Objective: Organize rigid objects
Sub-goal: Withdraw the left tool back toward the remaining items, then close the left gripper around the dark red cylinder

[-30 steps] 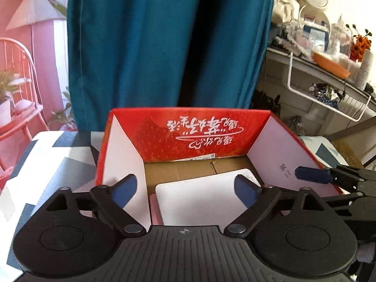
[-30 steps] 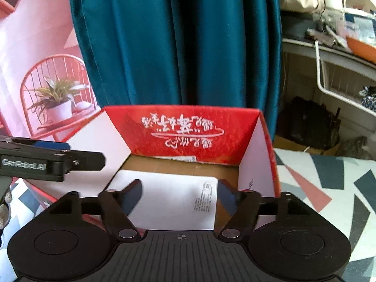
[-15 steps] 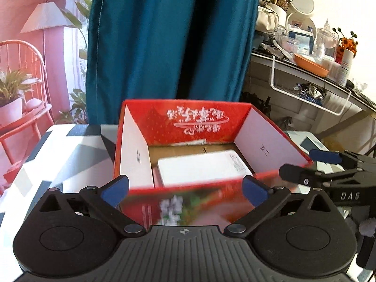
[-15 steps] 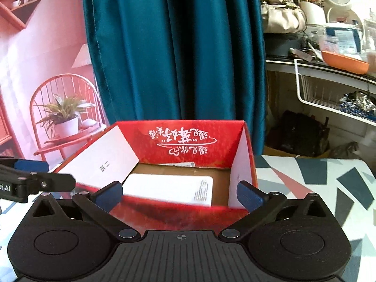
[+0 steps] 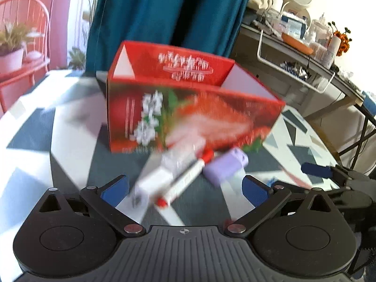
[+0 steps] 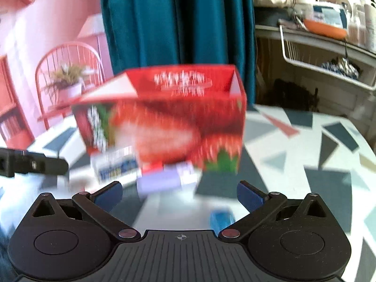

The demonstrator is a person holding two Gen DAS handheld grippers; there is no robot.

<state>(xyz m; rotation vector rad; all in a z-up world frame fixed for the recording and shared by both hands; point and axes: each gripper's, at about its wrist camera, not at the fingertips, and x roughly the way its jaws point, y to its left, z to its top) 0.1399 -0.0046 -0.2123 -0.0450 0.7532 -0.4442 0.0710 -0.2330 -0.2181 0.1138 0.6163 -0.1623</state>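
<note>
A red open-topped carton [image 5: 188, 115] [image 6: 169, 122] printed with strawberries stands on the patterned table; its contents are hidden from here. In front of it lie a white box [image 5: 155, 176] [image 6: 115, 166], a red-capped marker [image 5: 188, 178], and a lilac block [image 5: 225, 166] [image 6: 162, 181]. A small blue object [image 6: 222, 218] lies close to my right gripper. My left gripper [image 5: 185, 188] is open, nothing between its blue pads, short of the white box and marker. My right gripper [image 6: 179, 193] is open and empty too. Both views are motion-blurred.
A teal curtain [image 5: 169, 11] hangs behind the table. A cluttered shelf with a white wire basket [image 5: 296, 65] stands at the right. A red chair with a potted plant [image 6: 68, 82] is at the left. The table's far edge curves round behind the carton.
Both grippers pulled back and sank from over the carton's inside to in front of it and opened wider. The white item in the carton dropped from view; the loose objects came into view.
</note>
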